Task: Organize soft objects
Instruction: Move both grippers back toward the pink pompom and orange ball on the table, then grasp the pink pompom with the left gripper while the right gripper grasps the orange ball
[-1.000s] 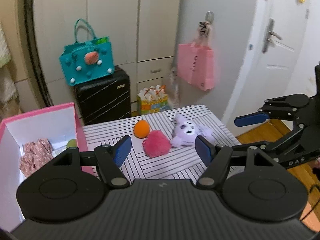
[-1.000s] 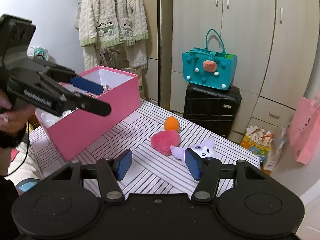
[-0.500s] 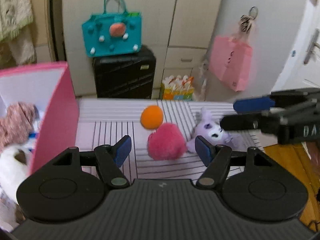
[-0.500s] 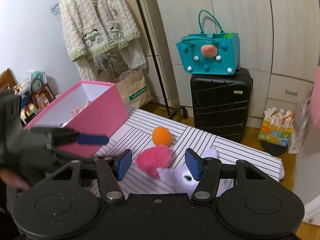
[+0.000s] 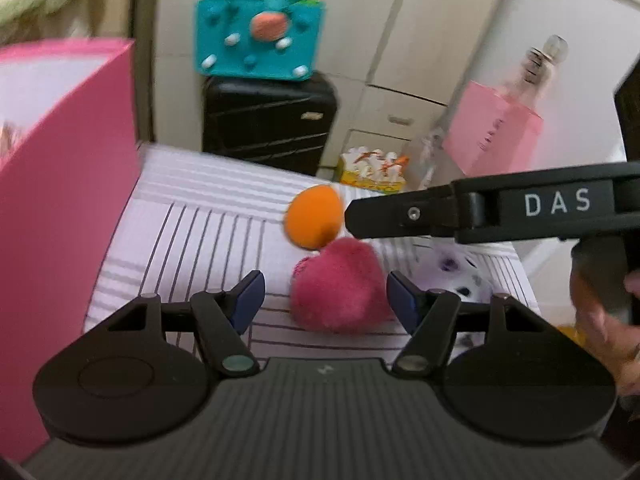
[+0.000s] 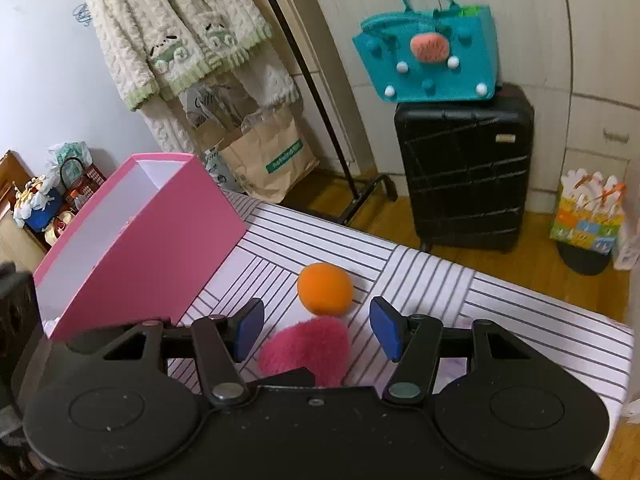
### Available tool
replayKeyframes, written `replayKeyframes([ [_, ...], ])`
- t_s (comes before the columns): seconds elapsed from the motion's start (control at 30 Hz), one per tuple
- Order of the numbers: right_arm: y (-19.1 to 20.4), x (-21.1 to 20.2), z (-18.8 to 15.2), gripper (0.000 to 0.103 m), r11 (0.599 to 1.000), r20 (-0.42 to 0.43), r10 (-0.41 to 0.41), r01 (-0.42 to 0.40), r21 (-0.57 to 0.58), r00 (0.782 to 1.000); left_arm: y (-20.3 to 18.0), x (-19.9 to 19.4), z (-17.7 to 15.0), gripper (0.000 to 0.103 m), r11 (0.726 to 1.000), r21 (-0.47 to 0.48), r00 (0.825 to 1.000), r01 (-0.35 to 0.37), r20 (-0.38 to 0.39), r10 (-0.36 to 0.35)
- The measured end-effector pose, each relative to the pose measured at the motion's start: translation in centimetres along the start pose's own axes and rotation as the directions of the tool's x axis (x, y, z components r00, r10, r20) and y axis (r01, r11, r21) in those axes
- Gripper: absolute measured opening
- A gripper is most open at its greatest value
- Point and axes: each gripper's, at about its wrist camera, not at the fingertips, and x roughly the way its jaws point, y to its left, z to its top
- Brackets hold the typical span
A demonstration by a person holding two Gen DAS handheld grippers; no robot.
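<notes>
A pink fluffy heart plush [image 5: 340, 286] lies on the striped table [image 5: 192, 216], with an orange soft ball [image 5: 314, 216] just behind it and a purple plush toy [image 5: 460, 272] to its right. My left gripper [image 5: 326, 300] is open and empty, low in front of the heart. My right gripper [image 6: 316, 328] is open and empty, above the heart [image 6: 308, 346] and close to the ball [image 6: 326, 288]. Its arm crosses the left wrist view [image 5: 480, 210]. The pink box [image 6: 136, 244] stands at the table's left.
A black suitcase [image 6: 468, 176] with a teal bag [image 6: 432, 60] on top stands behind the table. A pink bag [image 5: 492, 132] hangs at right. A coat rack with a cream cardigan [image 6: 176, 40] and a paper bag [image 6: 268, 156] stand behind the box.
Both grippers moved in closer and lower over the toys. The right gripper came over the heart and ball, hiding most of the purple plush from its own view. Both stayed open.
</notes>
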Motion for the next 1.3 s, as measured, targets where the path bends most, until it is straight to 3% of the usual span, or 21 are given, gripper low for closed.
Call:
replayKeyframes([
  [0.23,-1.7,3.4,1.1,0.061,0.998,-0.044,0.038,-0.036,0.058,0.998,0.1,1.2,-0.2,0.066,0.999,-0.032,1.000,0.018,-0.005,-0.018],
  [0.33,-2.0,4.5,1.2,0.057,0.997,-0.058,0.054,-0.050,0.064,0.997,-0.5,1.5,-0.2,0.066,0.999,0.038,1.000,-0.009,-0.018,0.009],
  [0.43,-2.1,5.3,1.2,0.052,0.996,-0.061,0.062,-0.058,0.063,0.996,-0.4,1.7,0.1,0.065,0.999,0.032,1.000,0.005,-0.025,-0.004],
  [0.47,-2.1,5.5,1.2,0.045,0.997,-0.061,0.057,-0.054,0.059,0.997,-0.4,1.7,0.2,0.059,0.999,0.034,1.000,0.007,-0.025,-0.006],
  [0.5,-2.0,5.6,1.2,0.045,0.997,-0.055,0.059,-0.056,0.056,0.997,-0.4,1.8,0.3,0.055,0.999,0.042,1.000,0.009,-0.025,-0.008],
  [0.57,-2.1,5.5,1.1,0.043,0.995,-0.045,0.078,-0.075,0.061,0.996,-0.6,1.9,0.3,0.047,0.999,0.048,0.999,0.016,-0.028,-0.015],
  [0.73,-2.3,4.7,0.6,0.043,0.994,-0.025,0.085,-0.083,0.072,0.996,-0.4,2.1,0.3,0.043,0.997,0.060,0.998,0.057,-0.032,-0.055],
  [1.03,-2.5,2.6,-0.2,0.043,0.992,0.027,0.063,-0.066,0.106,0.998,-0.5,0.5,-0.1,0.041,0.993,0.060,0.994,0.106,-0.035,-0.104],
  [1.3,1.2,-0.6,-1.0,0.043,0.999,0.065,-0.004,0.002,0.035,0.998,0.1,-2.6,-0.5,0.041,0.985,0.078,0.988,0.155,-0.025,-0.153],
])
